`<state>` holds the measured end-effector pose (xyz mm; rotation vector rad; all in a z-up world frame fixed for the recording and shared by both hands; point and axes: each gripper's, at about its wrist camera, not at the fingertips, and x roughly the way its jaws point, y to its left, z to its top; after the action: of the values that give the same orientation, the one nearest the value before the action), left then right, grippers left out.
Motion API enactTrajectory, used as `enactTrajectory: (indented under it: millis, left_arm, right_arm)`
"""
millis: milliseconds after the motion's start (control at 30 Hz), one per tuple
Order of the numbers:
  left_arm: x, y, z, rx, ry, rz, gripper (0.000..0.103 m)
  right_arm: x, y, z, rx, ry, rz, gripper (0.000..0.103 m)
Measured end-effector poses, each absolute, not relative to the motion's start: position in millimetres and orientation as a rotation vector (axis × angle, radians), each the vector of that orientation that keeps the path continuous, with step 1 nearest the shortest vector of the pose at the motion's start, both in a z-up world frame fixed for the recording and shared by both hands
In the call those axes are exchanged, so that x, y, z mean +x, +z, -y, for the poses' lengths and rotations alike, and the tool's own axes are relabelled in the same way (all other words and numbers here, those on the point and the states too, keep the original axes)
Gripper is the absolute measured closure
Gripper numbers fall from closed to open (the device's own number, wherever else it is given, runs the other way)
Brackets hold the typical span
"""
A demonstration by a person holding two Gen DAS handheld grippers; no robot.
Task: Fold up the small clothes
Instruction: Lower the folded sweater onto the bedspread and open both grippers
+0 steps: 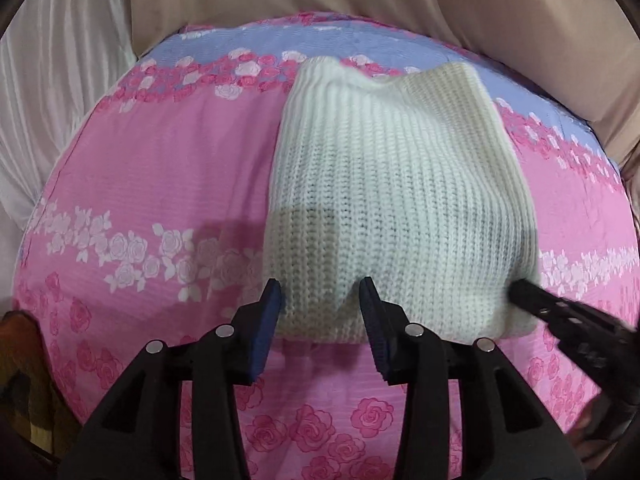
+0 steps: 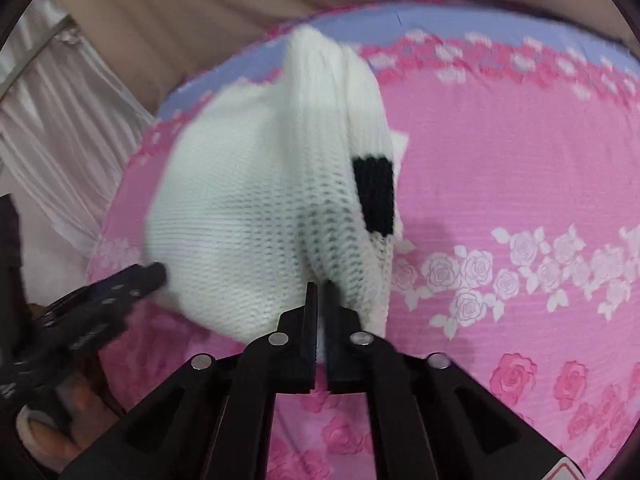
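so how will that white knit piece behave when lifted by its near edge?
Probably floppy: the white knit piece already bunches and folds between the left gripper and right gripper. Its open, loose stitches suggest it will stretch and sag. Likely light, and the ribbed surface should not slip from the pads.

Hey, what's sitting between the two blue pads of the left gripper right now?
The near edge of the white knit garment, bunched up between the left gripper's jaws. It shows in the left wrist view; whether the pads actually press on it is unclear.
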<state>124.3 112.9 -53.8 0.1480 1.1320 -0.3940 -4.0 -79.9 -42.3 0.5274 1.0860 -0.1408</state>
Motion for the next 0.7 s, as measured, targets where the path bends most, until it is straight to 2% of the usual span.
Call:
enactTrajectory:
  millis: [133,200,233,300,400,567,700]
  left_arm:
    - [118,-52,-114,0.183,-0.400,-1.124,0.064]
    - [114,-49,-115,0.196,-0.400,-1.118,0.063]
    - [111,-47,-115,0.195,-0.402,-1.111,0.062]
    - [103,-39,-116,0.193,-0.408,-1.075,0.050]
    - [92,-28,-117,0.211,-0.390,-0.987,0.038]
    - [74,-11,-117,0.222,-0.345,-0.856,0.028]
    - [61,-5,-118,0.208,-0.336,-0.803,0.026]
  right_arm:
    - [-18,-16,67,0.462,-0.175,-1.030,0.084]
    - [-26,-12,64,0.440,-0.208,-1.014,0.066]
    - [-30,-10,64,0.435,-0.226,-1.003,0.060]
    - [-38,-5,63,0.417,-0.266,-0.973,0.042]
    - [-49,0,59,0.378,-0.325,-0.936,0.030]
    - [-65,-3,55,0.375,-0.384,-0.918,0.023]
    - [-72,-5,47,0.346,-0.401,-0.915,0.023]
